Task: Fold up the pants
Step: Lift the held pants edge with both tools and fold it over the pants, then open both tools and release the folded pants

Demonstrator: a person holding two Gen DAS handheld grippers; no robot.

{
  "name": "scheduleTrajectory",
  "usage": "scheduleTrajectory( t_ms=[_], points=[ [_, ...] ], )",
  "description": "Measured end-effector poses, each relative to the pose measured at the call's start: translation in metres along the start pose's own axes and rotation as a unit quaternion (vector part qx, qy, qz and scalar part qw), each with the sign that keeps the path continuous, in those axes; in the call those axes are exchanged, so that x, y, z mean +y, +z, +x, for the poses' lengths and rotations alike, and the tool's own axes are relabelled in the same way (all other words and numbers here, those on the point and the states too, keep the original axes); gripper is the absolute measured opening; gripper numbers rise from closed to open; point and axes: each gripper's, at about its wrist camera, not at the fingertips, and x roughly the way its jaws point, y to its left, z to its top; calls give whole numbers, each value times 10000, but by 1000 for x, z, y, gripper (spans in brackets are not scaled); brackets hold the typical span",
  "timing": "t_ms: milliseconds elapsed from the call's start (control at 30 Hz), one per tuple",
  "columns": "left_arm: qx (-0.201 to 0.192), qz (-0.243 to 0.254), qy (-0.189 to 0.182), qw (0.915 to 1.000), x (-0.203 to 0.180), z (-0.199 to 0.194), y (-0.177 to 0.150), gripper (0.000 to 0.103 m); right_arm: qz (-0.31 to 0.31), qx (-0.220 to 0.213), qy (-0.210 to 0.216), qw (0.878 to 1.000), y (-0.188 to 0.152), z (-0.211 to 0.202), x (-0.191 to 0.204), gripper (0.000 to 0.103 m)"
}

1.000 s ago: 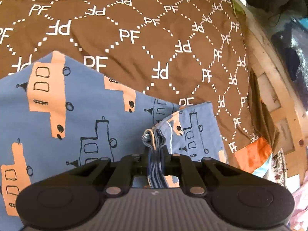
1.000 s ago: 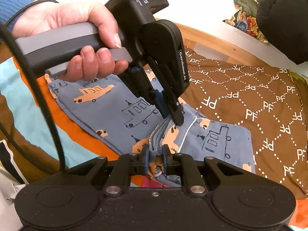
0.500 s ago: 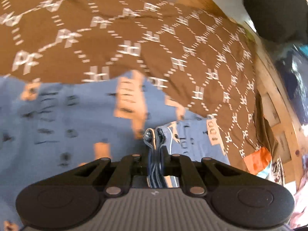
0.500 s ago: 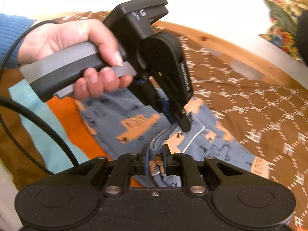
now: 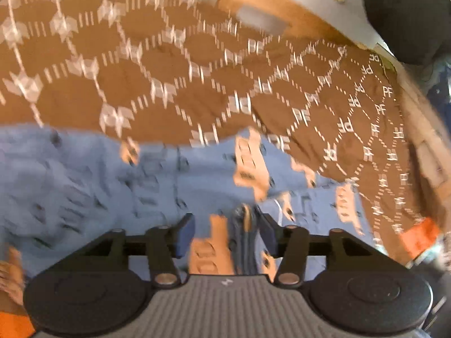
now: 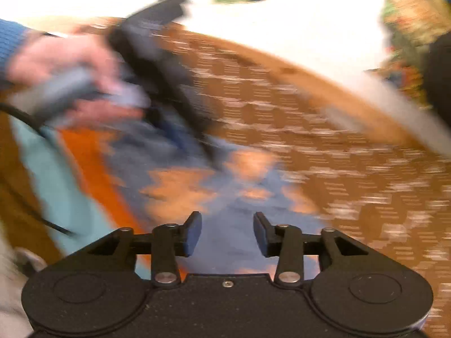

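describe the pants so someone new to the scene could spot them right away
Start at the brown bedspread printed with white PF logos inside a wooden bed frame. On its near edge lie the pants: the only blue fabric, printed with orange vehicles, directly ahead of both tools.

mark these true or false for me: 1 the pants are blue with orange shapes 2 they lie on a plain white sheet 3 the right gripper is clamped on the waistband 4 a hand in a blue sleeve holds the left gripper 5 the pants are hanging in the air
1. True: the pants are blue with orange printed shapes.
2. False: they lie on a brown cover with a white PF pattern.
3. False: the right gripper is opening, its pads clear of the cloth.
4. True: the right wrist view shows the hand gripping the left gripper, which is also opening.
5. False: they lie on the cover.
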Motion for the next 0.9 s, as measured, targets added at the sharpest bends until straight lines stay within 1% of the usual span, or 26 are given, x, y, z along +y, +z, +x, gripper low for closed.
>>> scheduleTrajectory(
  t_ms=[33, 67, 100, 167, 200, 267, 300, 333, 367, 433, 500, 533, 567, 600, 667, 733, 767, 800, 833, 867, 900],
  points=[
    [-165, 90, 114, 9998, -6, -2, -1, 59, -47, 61, -361, 9993, -5, 5, -14, 53],
    [-287, 149, 182, 9993, -12, -1, -3, 61, -37, 170, -678, 9975, -9, 14, -29, 52],
    [-362, 177, 212, 9990, -19, 2, -5, 62, 20, 237, -855, 9961, -12, 24, -44, 52],
    [-333, 288, 362, 9984, -33, 12, -8, 65, 37, 286, -1001, 9946, -15, 47, -66, 52],
    [-284, 424, 536, 9973, -40, 18, -10, 65, -27, 310, -1048, 9940, -16, 60, -72, 52],
    [-288, 793, 1074, 9906, -47, 32, -17, 68, -95, 427, -1047, 9935, -20, 86, -79, 52],
    [-333, 829, 1123, 9896, -44, 34, -21, 72, -112, 546, -1057, 9928, -24, 96, -82, 52],
    [-391, 762, 1083, 9904, -39, 34, -24, 73, -112, 668, -1169, 9908, -32, 103, -88, 53],
    [-409, 675, 1045, 9914, -33, 33, -25, 73, -53, 698, -1301, 9890, -40, 107, -94, 62],
    [-406, 688, 934, 9924, -25, 30, -27, 73, 130, 671, -1477, 9867, -49, 100, -104, 71],
    [-417, 781, 878, 9922, -22, 21, -28, 75, 130, 662, -1640, 9842, -49, 89, -108, 69],
    [-494, 783, 938, 9913, -22, 13, -29, 75, 51, 630, -1799, 9817, -48, 82, -105, 62],
    [-565, 752, 1066, 9898, -22, 5, -31, 75, 22, 568, -1849, 9811, -46, 73, -101, 61],
    [-633, 715, 1120, 9891, -22, -3, -33, 75, 100, 445, -1751, 9835, -45, 56, -96, 61],
    [-771, 668, 866, 9910, -23, -21, -42, 77, 221, 242, -1421, 9893, -46, 29, -81, 64],
    [-802, 513, 635, 9934, -29, -31, -56, 83, 6, 153, -1177, 9929, -51, 13, -58, 66],
    [-768, 513, 559, 9942, -35, -31, -66, 83, -83, 173, -1094, 9938, -55, 10, -49, 67],
    [-698, 621, 624, 9937, -41, -28, -75, 83, -164, 234, -1049, 9941, -60, 7, -42, 67],
    [-568, 766, 827, 9920, -47, -21, -83, 83, -239, 320, -1075, 9934, -65, 9, -37, 67],
    [-368, 893, 1126, 9889, -51, -12, -92, 83, -278, 415, -1165, 9919, -73, 10, -35, 67],
    [-402, 923, 1184, 9879, -51, -8, -100, 84, -234, 427, -1244, 9910, -79, 10, -37, 69]
  ],
)
